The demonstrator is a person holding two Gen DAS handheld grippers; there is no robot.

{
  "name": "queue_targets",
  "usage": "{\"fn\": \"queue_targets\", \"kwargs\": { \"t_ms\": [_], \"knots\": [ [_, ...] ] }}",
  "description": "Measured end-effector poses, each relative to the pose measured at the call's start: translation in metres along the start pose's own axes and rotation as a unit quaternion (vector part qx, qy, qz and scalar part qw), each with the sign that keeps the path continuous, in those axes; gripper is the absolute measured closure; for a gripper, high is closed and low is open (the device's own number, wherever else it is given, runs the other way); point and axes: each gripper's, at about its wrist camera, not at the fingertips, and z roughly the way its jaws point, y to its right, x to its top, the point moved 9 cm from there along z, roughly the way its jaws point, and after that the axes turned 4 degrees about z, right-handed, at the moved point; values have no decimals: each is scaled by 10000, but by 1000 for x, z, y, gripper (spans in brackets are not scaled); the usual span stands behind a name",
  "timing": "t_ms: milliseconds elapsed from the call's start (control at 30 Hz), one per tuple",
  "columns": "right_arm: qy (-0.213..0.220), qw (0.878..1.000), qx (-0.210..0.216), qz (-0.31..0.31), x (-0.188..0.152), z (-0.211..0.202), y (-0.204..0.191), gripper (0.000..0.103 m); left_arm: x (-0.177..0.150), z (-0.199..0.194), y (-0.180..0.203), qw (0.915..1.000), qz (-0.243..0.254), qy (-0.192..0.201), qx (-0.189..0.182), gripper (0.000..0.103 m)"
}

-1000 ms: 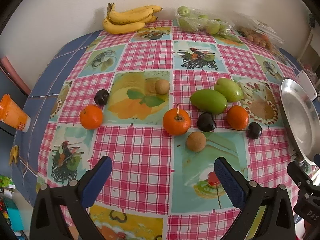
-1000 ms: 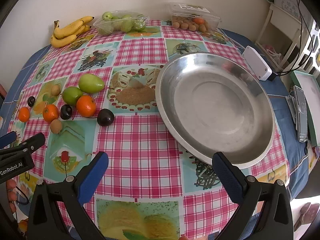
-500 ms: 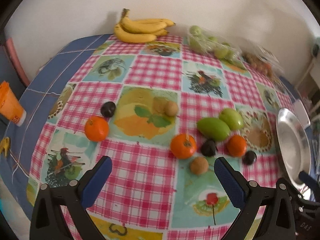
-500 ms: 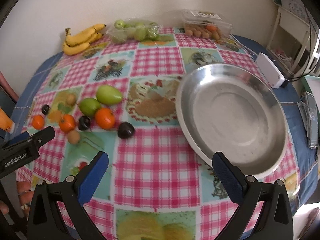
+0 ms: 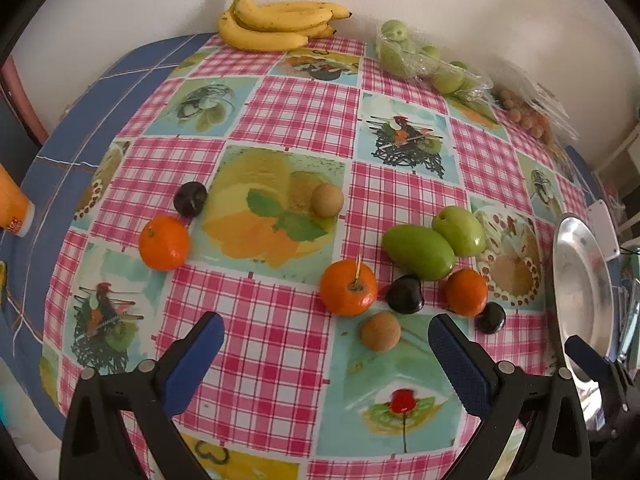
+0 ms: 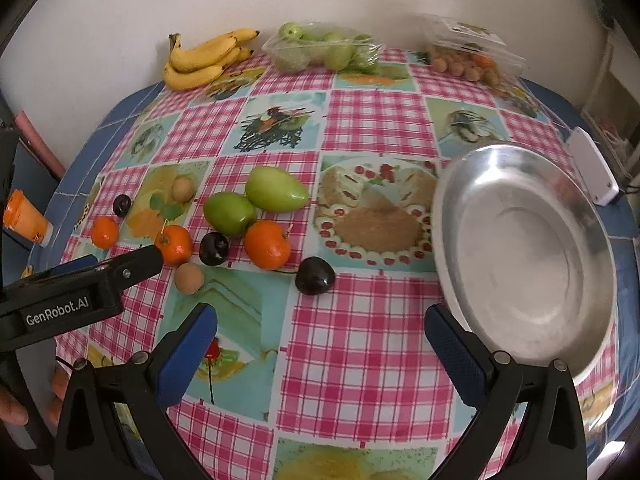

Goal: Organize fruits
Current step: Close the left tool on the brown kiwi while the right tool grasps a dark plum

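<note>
Loose fruit lies on a checked tablecloth: three oranges [image 5: 348, 288] [image 5: 164, 243] [image 5: 466, 292], two green mangoes [image 5: 418, 252] [image 5: 464, 231], dark plums [image 5: 405, 294] [image 5: 190, 199] [image 5: 491, 317] and two brown round fruits [image 5: 381, 331] [image 5: 327, 199]. My left gripper [image 5: 326, 338] is open above the near table, just short of the brown fruit. My right gripper [image 6: 320, 330] is open and empty, in front of a plum [image 6: 315, 276] and left of the metal bowl [image 6: 524, 240]. The bowl holds nothing. The left gripper's finger [image 6: 100, 274] shows at the right wrist view's left edge.
Bananas [image 6: 202, 60], a bag of green fruit [image 6: 324, 50] and a clear box of small brown fruit [image 6: 472, 62] line the wall. A white device [image 6: 592, 172] lies behind the bowl. An orange cup [image 6: 26, 218] sits off the table's left edge. A hand [image 6: 16, 404] grips the left tool.
Both grippers have pulled back and risen slightly, so more of the table shows. The left view has swung left, and the fruit now sits further right. No fruit has moved.
</note>
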Motion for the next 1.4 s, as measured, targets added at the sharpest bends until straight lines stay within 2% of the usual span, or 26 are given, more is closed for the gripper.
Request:
{"fn": "queue_targets", "kwargs": {
  "t_ms": [167,333,400,467,533,600,667,767,833,900,1067,1167,1233,1267,1400],
  "knots": [
    [-169,9998,42,-85,-1,11,-2,0,-1,12,6,9996,-168,-214,-20,1],
    [-274,9995,150,-94,0,23,-6,1,-7,23,15,9990,-187,-368,-154,12],
    [-285,9994,147,-94,0,27,-7,8,-10,28,16,9985,-205,-463,-192,16],
    [-328,9994,133,-43,0,31,-5,23,-12,32,19,9976,-271,-554,-324,22],
    [-410,9991,78,3,0,37,-2,29,-15,35,23,9963,-315,-645,-474,23],
    [-458,9989,23,-5,0,42,0,32,-17,36,28,9957,-282,-684,-552,34],
    [-471,9989,30,13,0,45,0,35,-17,36,33,9955,-249,-692,-603,36],
    [-453,9990,-4,47,2,48,1,42,-14,36,37,9958,-205,-644,-624,48],
    [-462,9989,-19,71,3,50,2,46,-13,36,38,9958,-187,-650,-613,50],
    [-487,9988,-41,95,3,53,3,51,-13,37,37,9956,-188,-675,-619,57],
    [-424,9989,-35,184,7,55,3,62,-12,40,36,9954,-196,-694,-632,65],
    [-415,9989,31,221,7,53,2,70,-12,41,37,9956,-163,-687,-620,65],
    [-415,9989,87,222,7,52,0,74,-12,42,38,9957,-144,-679,-616,72],
    [-405,9989,91,210,7,52,-1,75,-12,42,38,9955,-152,-685,-632,75],
    [-391,9990,85,209,7,49,-1,75,-12,41,38,9952,-173,-675,-681,75]
  ]
}}
